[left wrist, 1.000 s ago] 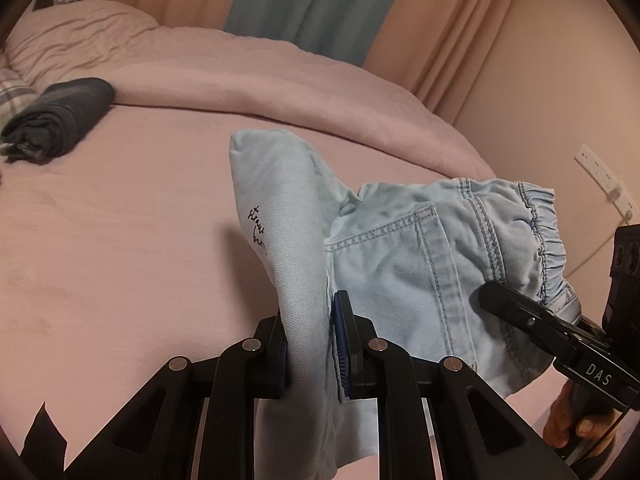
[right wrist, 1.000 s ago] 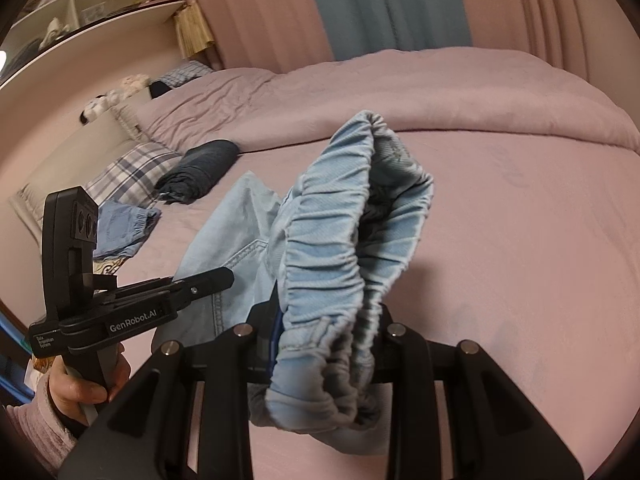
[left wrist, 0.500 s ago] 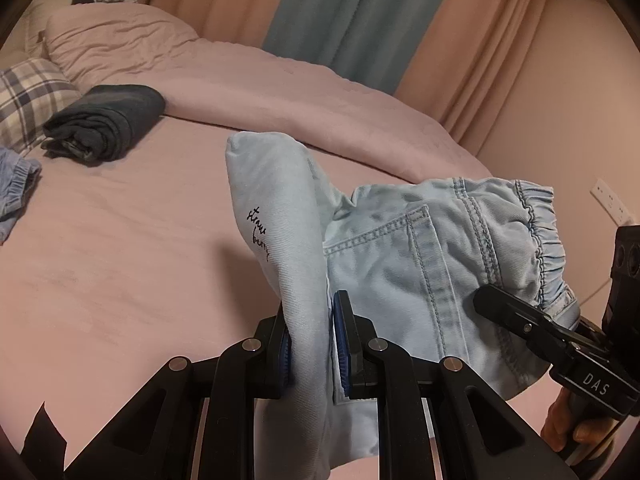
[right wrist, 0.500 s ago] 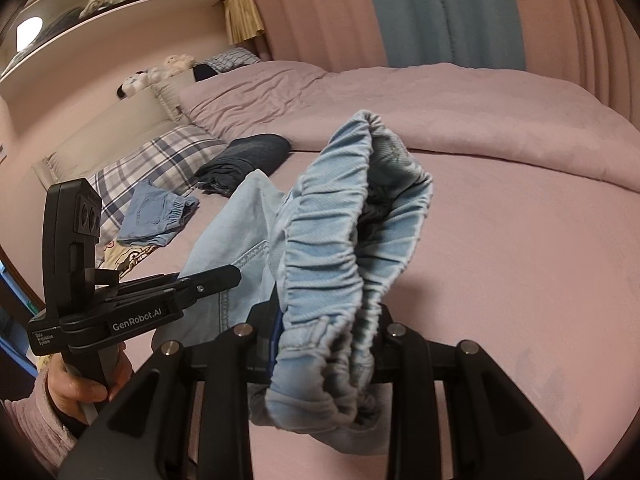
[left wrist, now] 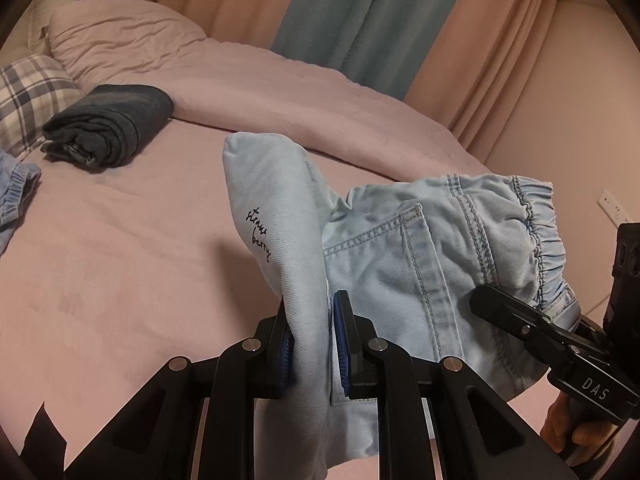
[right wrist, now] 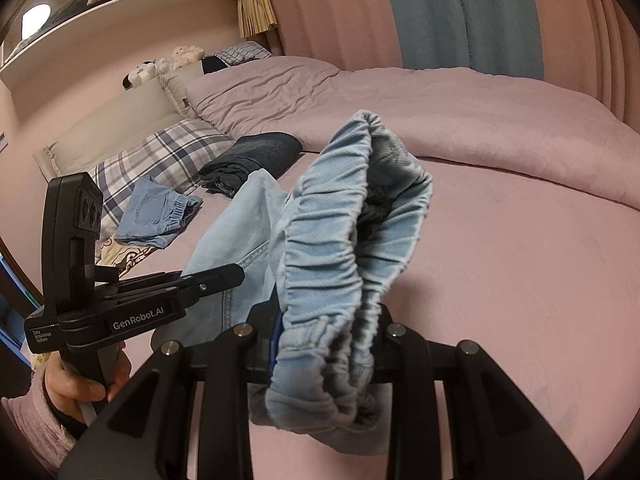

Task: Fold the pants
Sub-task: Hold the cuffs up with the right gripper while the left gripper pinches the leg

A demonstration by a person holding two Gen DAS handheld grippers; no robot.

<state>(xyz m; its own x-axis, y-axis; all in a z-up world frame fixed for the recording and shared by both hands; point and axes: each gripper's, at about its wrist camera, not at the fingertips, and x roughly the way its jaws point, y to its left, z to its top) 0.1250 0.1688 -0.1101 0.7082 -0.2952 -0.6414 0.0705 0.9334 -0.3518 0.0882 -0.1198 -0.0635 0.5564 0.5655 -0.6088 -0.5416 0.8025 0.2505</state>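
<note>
Light blue denim pants (left wrist: 400, 264) hang in the air above a pink bed (left wrist: 120, 264), held by both grippers. My left gripper (left wrist: 310, 344) is shut on a folded leg section with black script lettering. My right gripper (right wrist: 320, 344) is shut on the gathered elastic waistband (right wrist: 340, 248). The right gripper also shows at the lower right of the left wrist view (left wrist: 500, 312), and the left gripper shows at the left of the right wrist view (right wrist: 224, 276). The lower part of the pants is hidden below both grippers.
A folded dark garment (left wrist: 108, 124) lies on the bed near a plaid pillow (left wrist: 28, 100). Folded blue denim shorts (right wrist: 156, 216) lie beside the pillow. A bunched pink duvet (right wrist: 440, 96) runs along the far side. Curtains (left wrist: 360, 12) and a wall socket (left wrist: 612, 204) stand behind.
Both grippers have swung left with the pants still held, bringing the pillow, dark garment and folded shorts further into view. The grips are unchanged.
</note>
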